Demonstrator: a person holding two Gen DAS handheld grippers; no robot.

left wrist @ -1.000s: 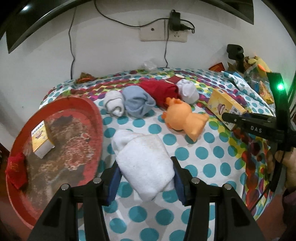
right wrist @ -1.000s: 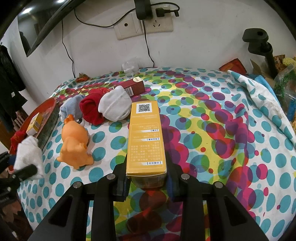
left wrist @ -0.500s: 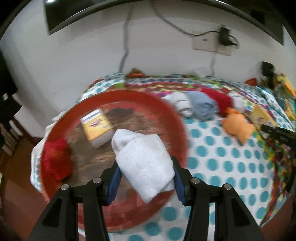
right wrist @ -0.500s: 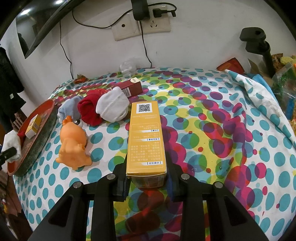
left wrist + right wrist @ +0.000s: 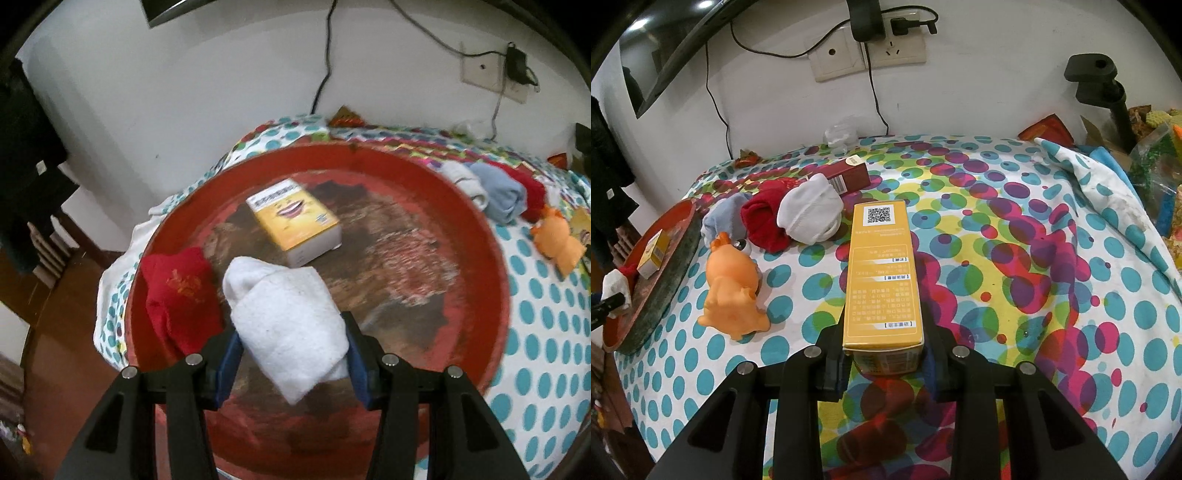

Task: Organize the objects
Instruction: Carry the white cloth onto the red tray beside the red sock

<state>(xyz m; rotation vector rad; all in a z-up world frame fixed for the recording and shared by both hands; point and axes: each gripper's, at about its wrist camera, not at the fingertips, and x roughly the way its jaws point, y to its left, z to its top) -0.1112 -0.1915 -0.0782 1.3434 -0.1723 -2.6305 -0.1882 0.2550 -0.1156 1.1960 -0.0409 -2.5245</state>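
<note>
The left tool (image 5: pixel 291 354) pinches a rolled white terry sock (image 5: pixel 286 325) over the round red tray (image 5: pixel 476 236), at the tray's near side. Inside the tray, a red folded sock (image 5: pixel 177 295) lies just left of the white one, and a small yellow-and-white box (image 5: pixel 295 221) sits beyond it. The right tool (image 5: pixel 884 363) clamps a long yellow cardboard box (image 5: pixel 881 273) above the polka-dot worktop (image 5: pixel 1034 258), well right of the tray, with an orange rubber toy (image 5: pixel 733 291) between them.
</note>
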